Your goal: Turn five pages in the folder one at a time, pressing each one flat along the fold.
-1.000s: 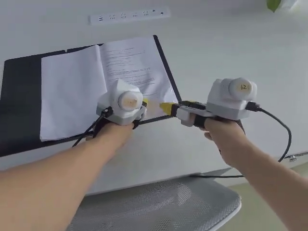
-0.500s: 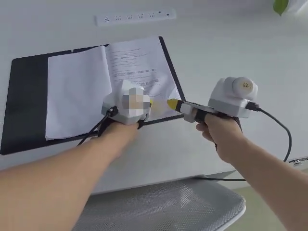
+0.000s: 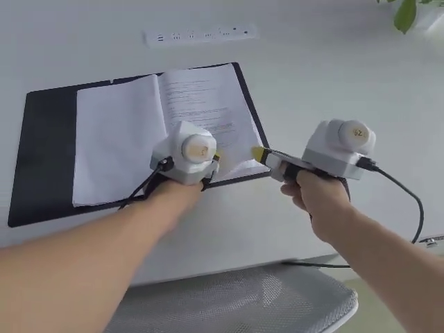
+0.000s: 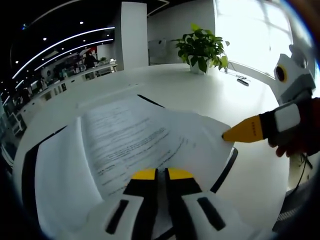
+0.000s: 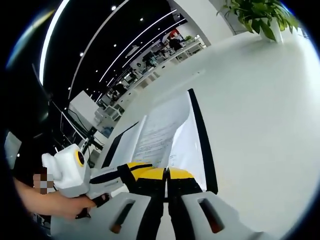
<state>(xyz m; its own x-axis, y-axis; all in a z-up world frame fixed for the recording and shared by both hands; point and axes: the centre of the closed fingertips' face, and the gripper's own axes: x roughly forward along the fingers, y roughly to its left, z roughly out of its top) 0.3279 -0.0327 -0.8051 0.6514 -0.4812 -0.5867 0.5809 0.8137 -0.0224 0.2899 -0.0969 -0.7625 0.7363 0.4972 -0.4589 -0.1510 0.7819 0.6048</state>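
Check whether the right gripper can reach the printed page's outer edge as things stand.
Likely yes: the right gripper sits at the lower outer corner of the printed page, nothing between them.

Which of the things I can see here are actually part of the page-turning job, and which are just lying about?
Part of the job:
black folder
printed right-hand page
left tool, over the lower page
right tool, at that page's outer corner

Just lying about:
power strip
potted plant
mesh chair
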